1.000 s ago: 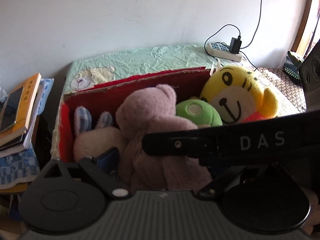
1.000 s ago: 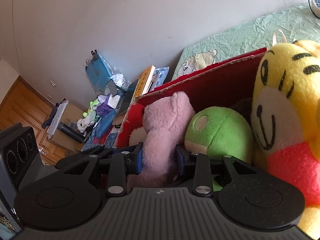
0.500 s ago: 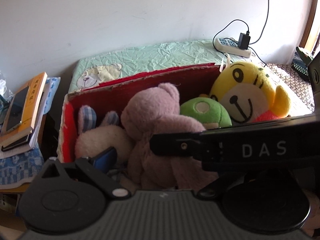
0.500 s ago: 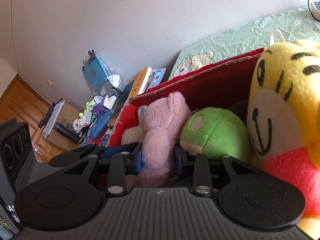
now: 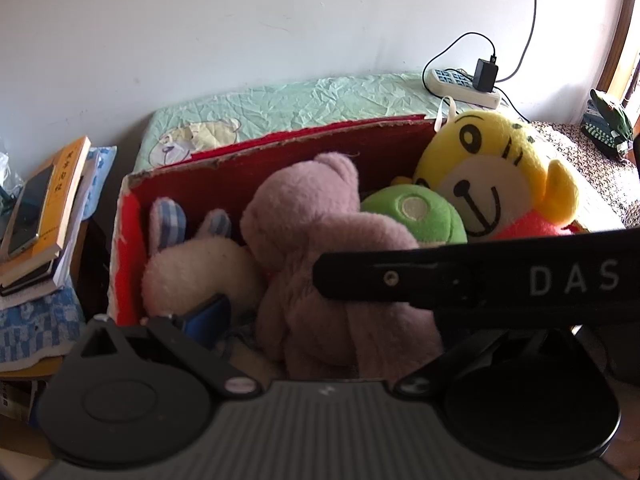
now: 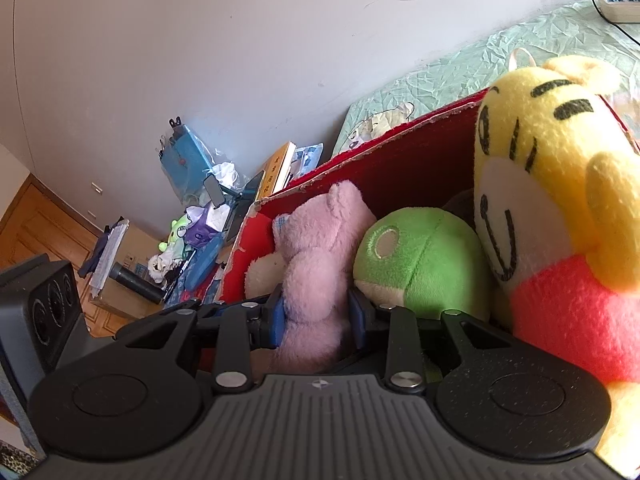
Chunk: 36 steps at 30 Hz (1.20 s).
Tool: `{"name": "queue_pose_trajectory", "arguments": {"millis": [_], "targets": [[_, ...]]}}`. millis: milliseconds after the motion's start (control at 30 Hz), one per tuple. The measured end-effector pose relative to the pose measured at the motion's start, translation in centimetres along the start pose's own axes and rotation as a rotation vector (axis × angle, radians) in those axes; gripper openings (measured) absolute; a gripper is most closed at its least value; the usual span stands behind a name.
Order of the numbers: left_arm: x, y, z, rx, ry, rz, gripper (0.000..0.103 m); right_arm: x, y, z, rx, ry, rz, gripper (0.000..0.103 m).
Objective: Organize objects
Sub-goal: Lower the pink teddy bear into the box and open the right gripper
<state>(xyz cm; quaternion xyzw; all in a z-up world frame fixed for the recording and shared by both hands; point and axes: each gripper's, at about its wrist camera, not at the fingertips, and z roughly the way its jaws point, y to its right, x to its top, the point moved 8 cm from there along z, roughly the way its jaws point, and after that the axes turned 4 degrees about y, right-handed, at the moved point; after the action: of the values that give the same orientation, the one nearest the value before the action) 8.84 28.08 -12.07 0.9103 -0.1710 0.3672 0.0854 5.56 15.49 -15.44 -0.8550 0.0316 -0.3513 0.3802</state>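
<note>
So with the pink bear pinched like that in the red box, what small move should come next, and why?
Probably the right gripper should let go. Its blue pads clamp the pink bear, which already lies inside the red box between the white bunny and the green frog. The left gripper's jaws are opening, with nothing pressed between them.

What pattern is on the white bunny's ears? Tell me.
Blue-and-white check on the bunny's ears, clearest in the left wrist view.

A plain white wall (image 5: pixel 240 20) rises behind a bed (image 5: pixel 300 100) with crinkled pale-green bedding, daylit.
</note>
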Motion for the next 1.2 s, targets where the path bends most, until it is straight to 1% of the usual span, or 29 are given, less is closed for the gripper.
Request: {"name": "queue_pose_trajectory", "arguments": {"millis": [67,167,267,400,800,1100,1200], "targets": [[0.0,0.0,0.0,0.002,-0.001,0.003,0.103,-0.1,0.0,-0.2,0.003,0.000,0.005,0.032],[-0.2,0.3,0.1,0.009,-0.012,0.015,0.103,-0.5,-0.1,-0.4,-0.013,-0.006,-0.025,0.029],[-0.3,0.4,0.1,0.015,-0.012,0.026,0.103,-0.7,-0.3,-0.5,-0.024,0.003,-0.049,0.029],[-0.3,0.4,0.2,0.014,-0.016,0.024,0.103,-0.6,-0.2,-0.4,-0.033,0.005,-0.051,0.027],[-0.6,0.6,0.2,0.043,-0.031,0.033,0.103,-1.1,-0.4,-1.1,-0.062,0.033,-0.091,0.028],[-0.5,1.2,-0.1,0.098,-0.082,0.044,0.103,-0.9,-0.5,-2.6,-0.057,0.059,-0.097,0.028],[-0.4,1.4,-0.2,0.120,-0.087,0.049,0.103,-0.9,-0.4,-3.2,-0.061,0.067,-0.095,0.028]]}}
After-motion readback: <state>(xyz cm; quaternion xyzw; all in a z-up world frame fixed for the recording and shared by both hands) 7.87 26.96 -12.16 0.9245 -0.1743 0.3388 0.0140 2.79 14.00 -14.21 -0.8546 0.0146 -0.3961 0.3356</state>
